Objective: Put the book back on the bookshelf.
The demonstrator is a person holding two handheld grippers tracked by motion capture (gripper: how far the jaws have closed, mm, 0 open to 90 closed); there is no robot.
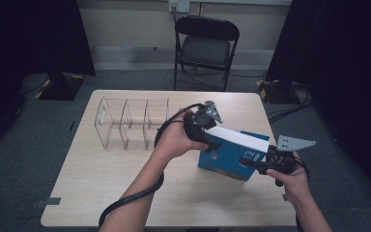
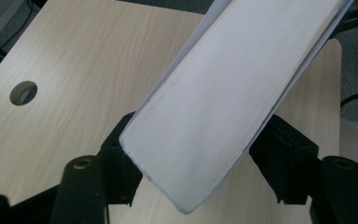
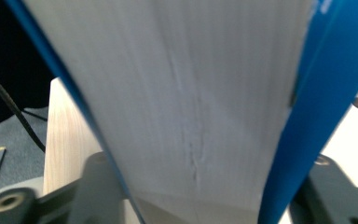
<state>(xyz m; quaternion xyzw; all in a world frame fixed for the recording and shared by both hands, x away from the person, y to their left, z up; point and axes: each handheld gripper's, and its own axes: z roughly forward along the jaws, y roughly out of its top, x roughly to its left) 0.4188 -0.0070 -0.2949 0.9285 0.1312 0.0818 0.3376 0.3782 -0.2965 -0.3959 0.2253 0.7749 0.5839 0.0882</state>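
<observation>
The blue book (image 1: pixel 232 154) is propped upright on the table (image 1: pixel 101 193); the left gripper (image 1: pixel 212 140) jaws are pinched on its near end, the right gripper (image 1: pixel 251 163) jaws are set around its far end, grip unclear.

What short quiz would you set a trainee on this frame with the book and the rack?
1. True or false: the blue book lies inside the clear rack.
2. Which end of the book does each gripper flank, in the high view?
3. What stands beyond the table: A a chair, B a cart, C a ladder?
Key: 1 false. 2 left gripper the left end, right gripper the right end. 3 A.
</observation>
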